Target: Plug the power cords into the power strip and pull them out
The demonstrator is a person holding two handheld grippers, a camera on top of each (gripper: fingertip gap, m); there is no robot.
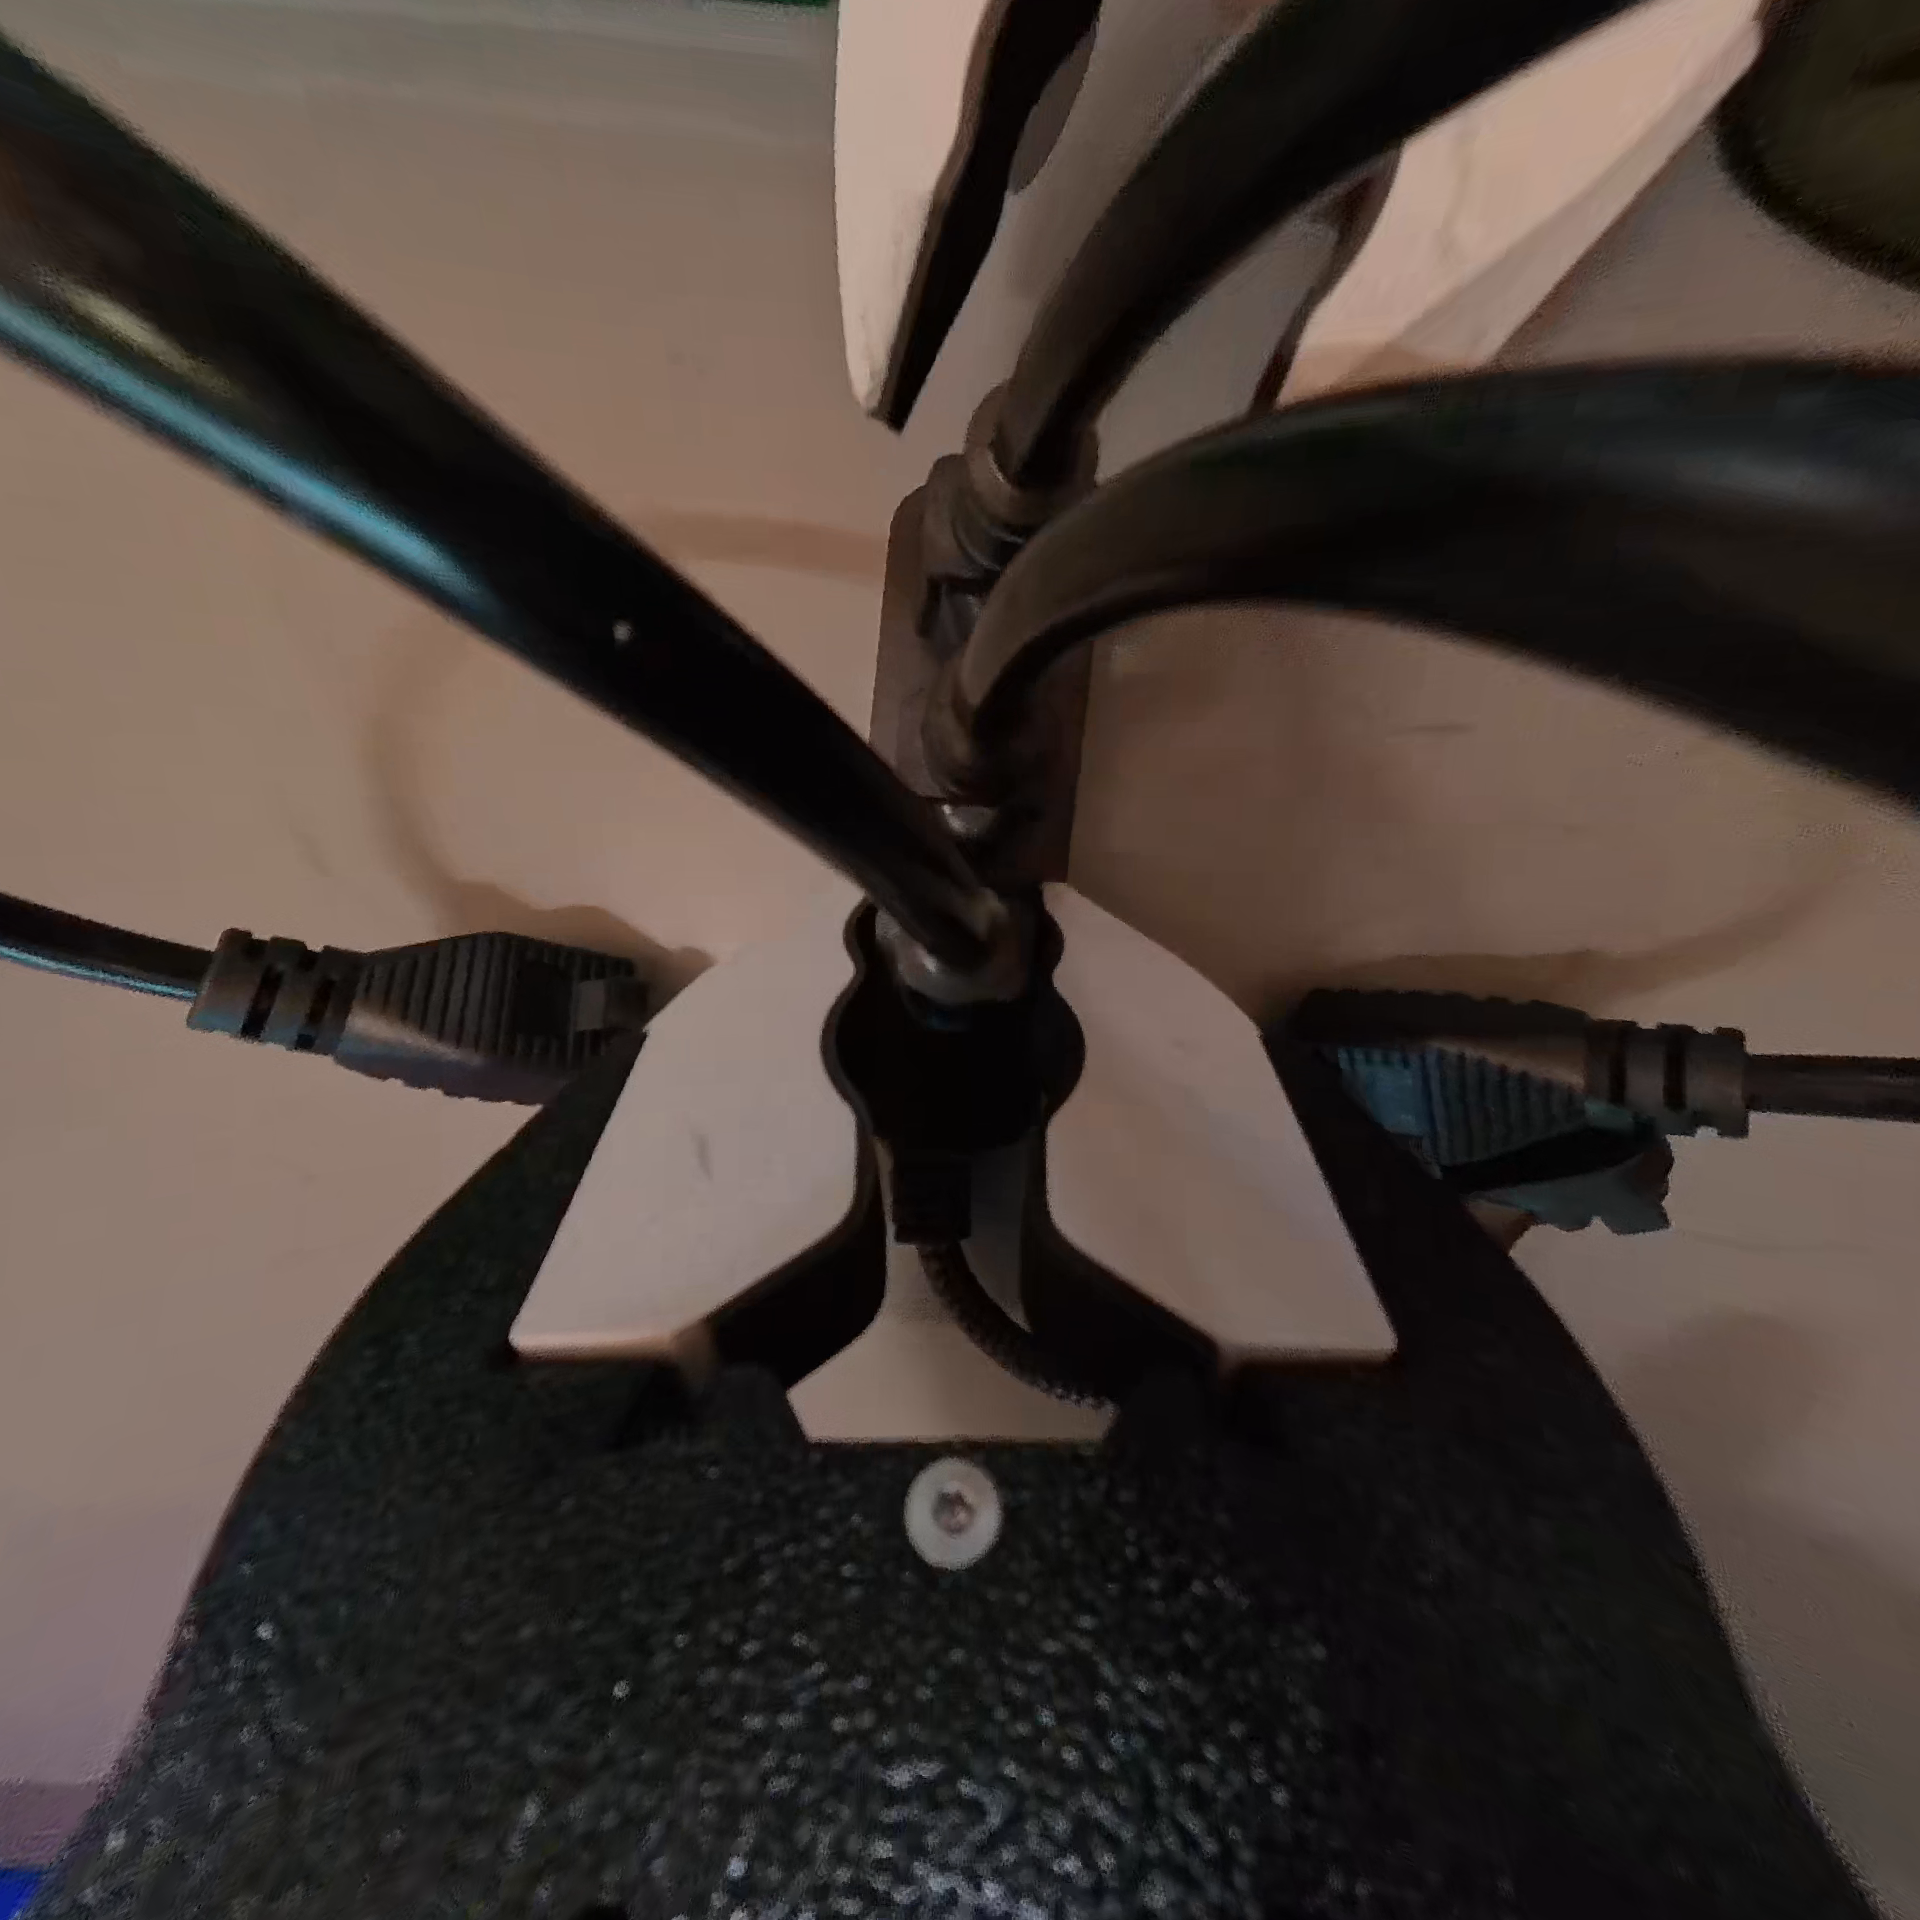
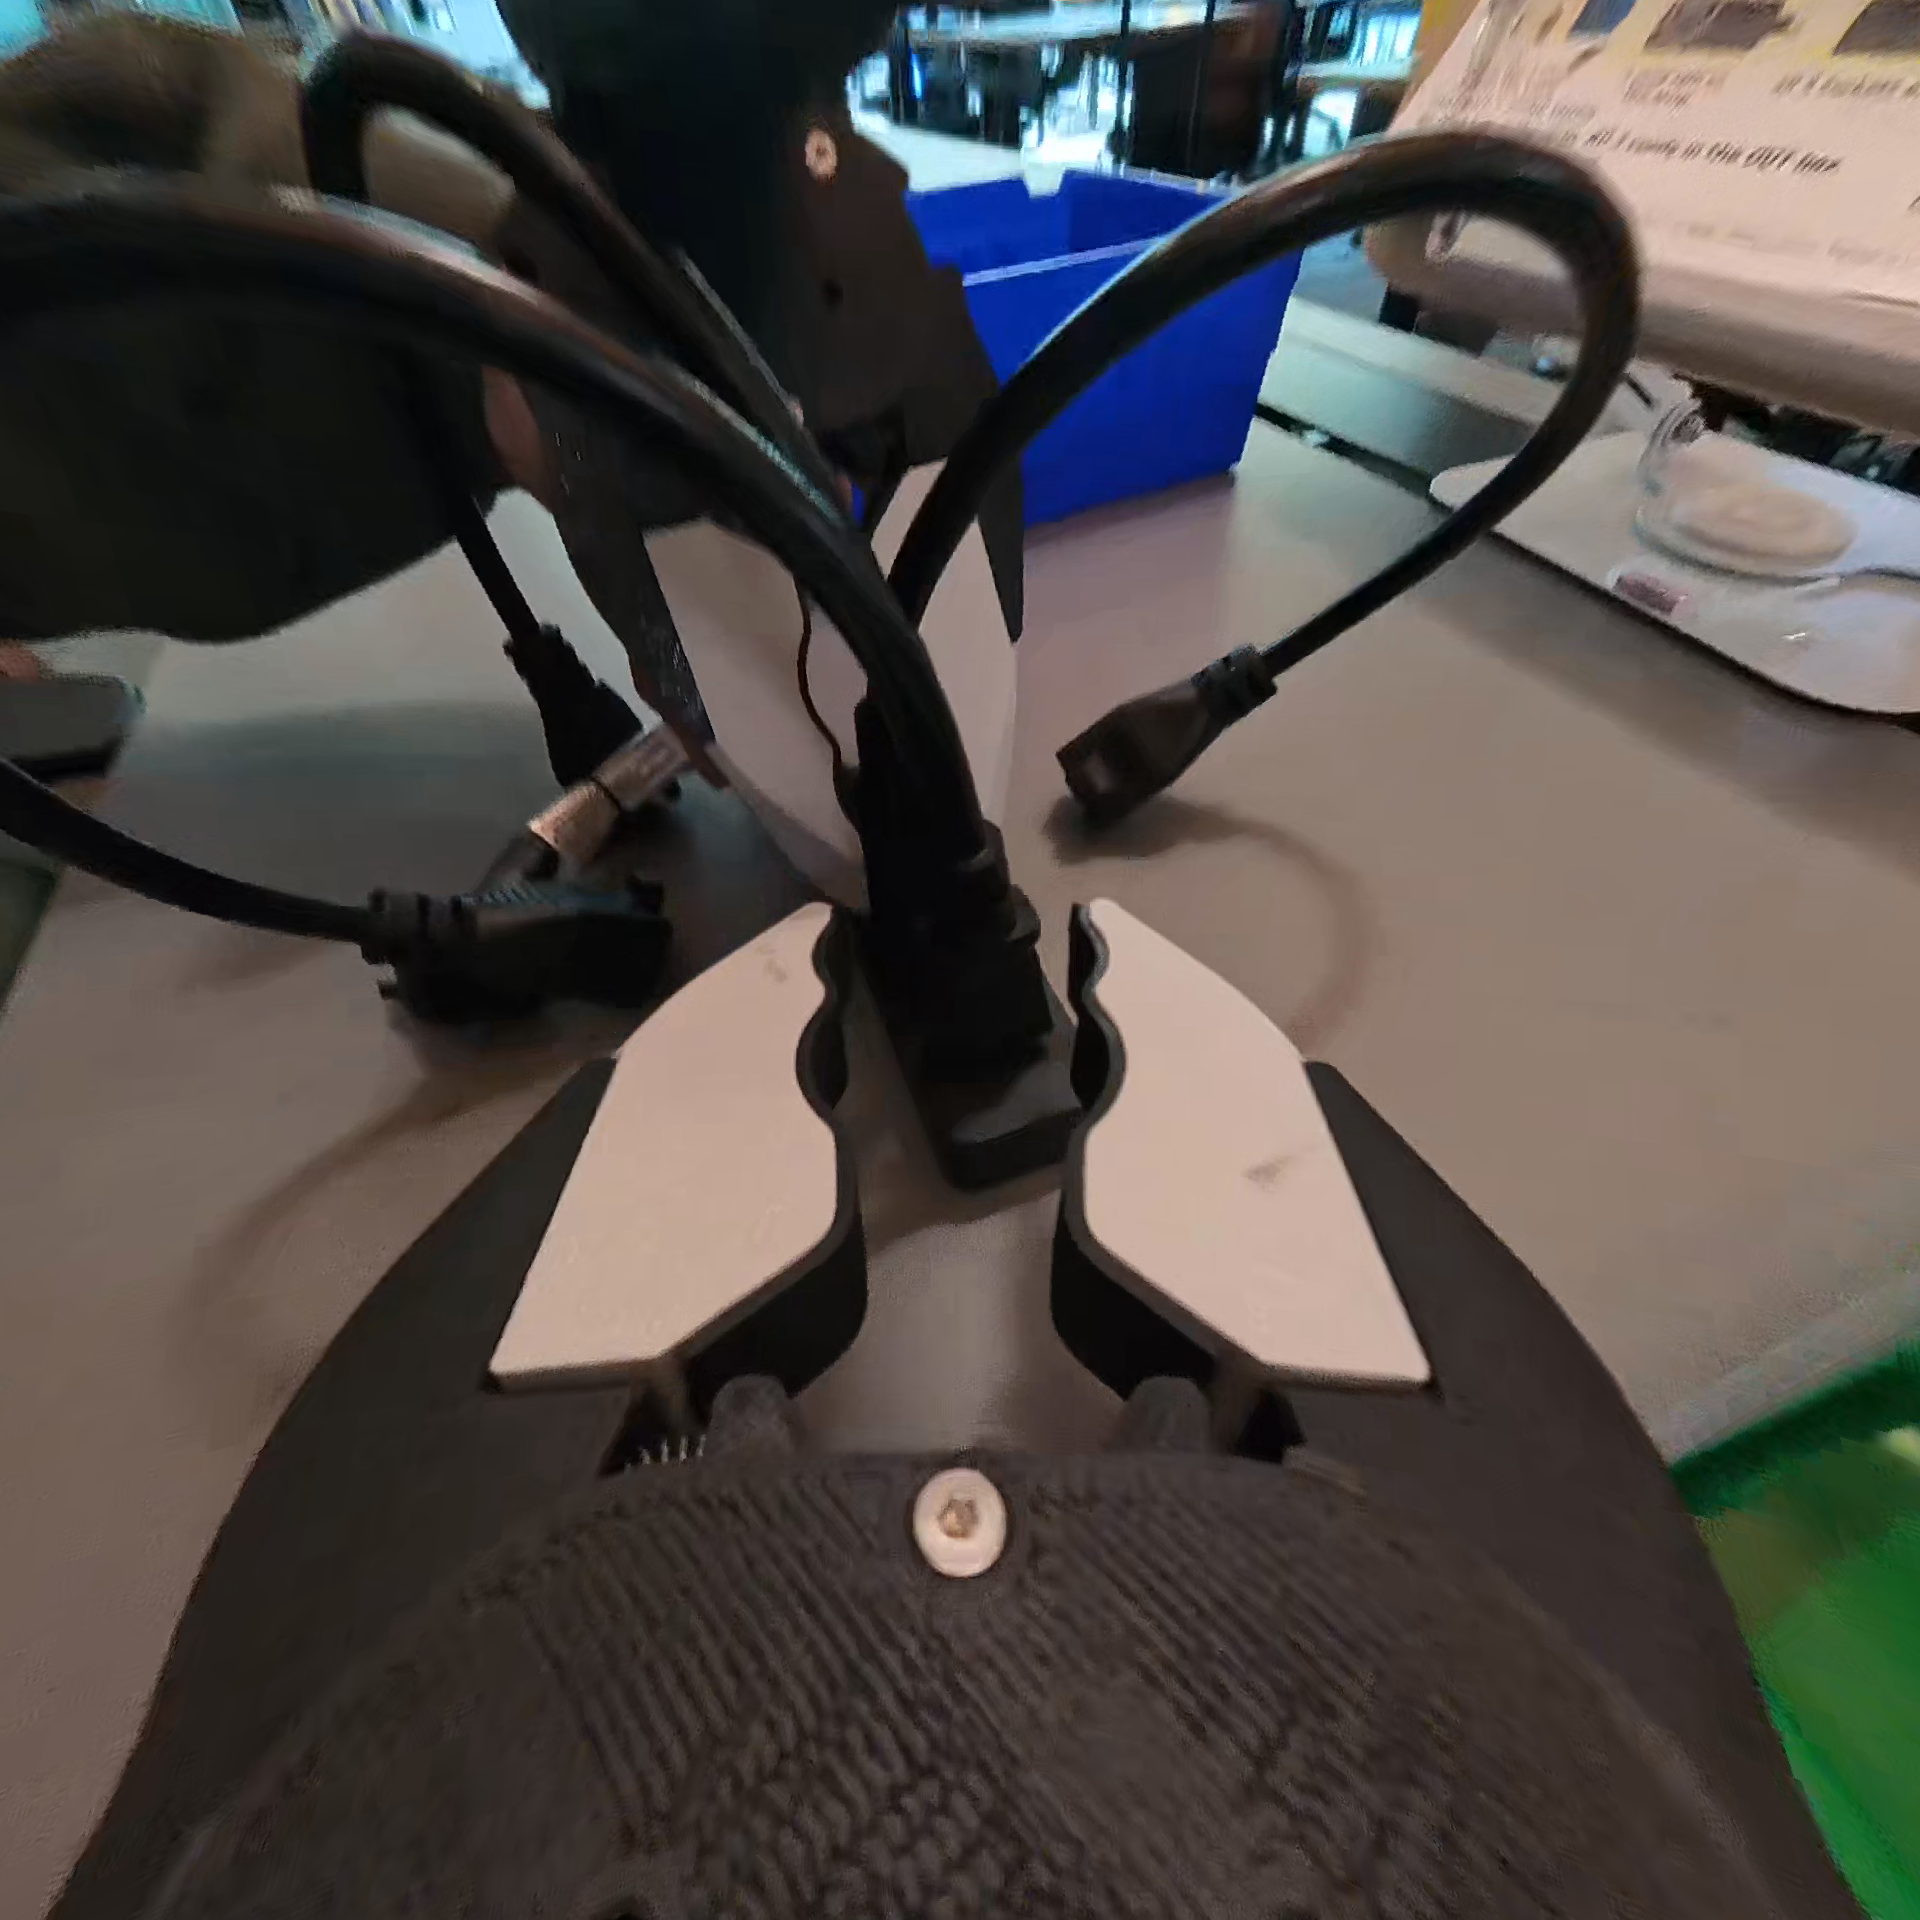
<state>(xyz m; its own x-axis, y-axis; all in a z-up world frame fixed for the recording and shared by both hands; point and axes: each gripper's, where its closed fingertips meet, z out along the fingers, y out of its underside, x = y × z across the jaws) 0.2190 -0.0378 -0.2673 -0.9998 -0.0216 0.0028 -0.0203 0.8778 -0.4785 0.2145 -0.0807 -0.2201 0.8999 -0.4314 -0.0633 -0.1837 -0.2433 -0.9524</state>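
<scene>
The gray counter (image 2: 1455,935) carries the black power strip (image 2: 997,1101) w/ cords plugged in, right gripper (image 2: 961,1049) fingers spread apart around its end to steady it, left gripper (image 1: 951,1049) fingers clenched on a plug (image 1: 951,1039) to pull.

You will find writing in one place only: a white printed sheet (image 2: 1662,177) at the top right of your right wrist view, behind the blue bin (image 2: 1122,343). It carries a row of small pictures with dark lines of print beneath them, most of it too blurred to read. Your left wrist view shows no text, labels, brands or numbers on the cords, the strip or the table.
</scene>
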